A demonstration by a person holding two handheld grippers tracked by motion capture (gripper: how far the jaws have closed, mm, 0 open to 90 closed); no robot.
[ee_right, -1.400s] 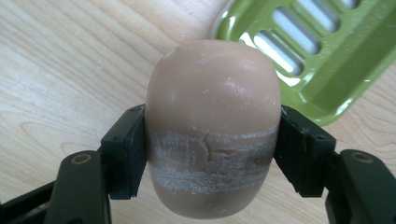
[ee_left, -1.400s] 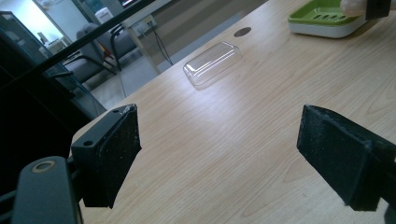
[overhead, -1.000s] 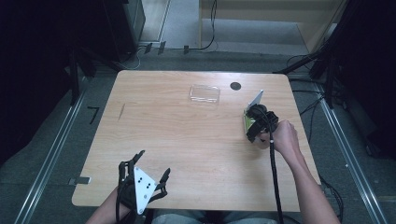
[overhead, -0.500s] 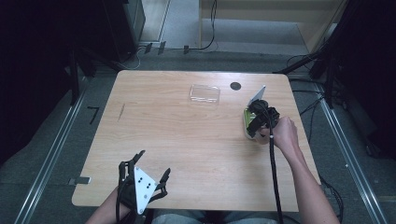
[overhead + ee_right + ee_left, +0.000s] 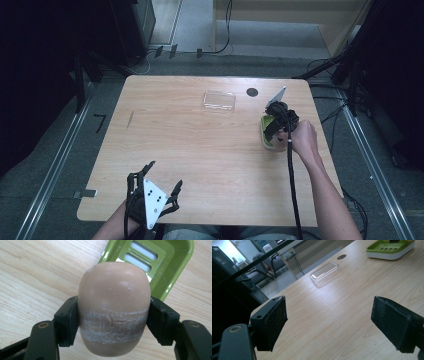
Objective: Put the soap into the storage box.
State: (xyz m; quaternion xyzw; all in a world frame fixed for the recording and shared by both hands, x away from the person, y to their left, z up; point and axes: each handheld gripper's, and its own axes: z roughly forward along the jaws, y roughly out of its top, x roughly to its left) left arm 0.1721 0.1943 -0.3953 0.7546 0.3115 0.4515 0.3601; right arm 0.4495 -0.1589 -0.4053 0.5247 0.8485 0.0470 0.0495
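Note:
A tan bar of soap is clamped between the two jaws of my right gripper, which is shut on it and points down. Just beyond the soap lies a green slotted soap dish. From above, the right gripper hovers over that dish near the table's right edge. My left gripper is open near the front left edge, its pads wide apart with bare wood between them. The dish lies far off in the left gripper view.
A clear plastic lid lies at the back middle of the wooden table, also visible as the lid in the left gripper view. A dark round hole sits beside it. A cable trails from the right gripper.
The right gripper with the soap has shifted slightly toward the far side, over the green dish. The left gripper has not moved.

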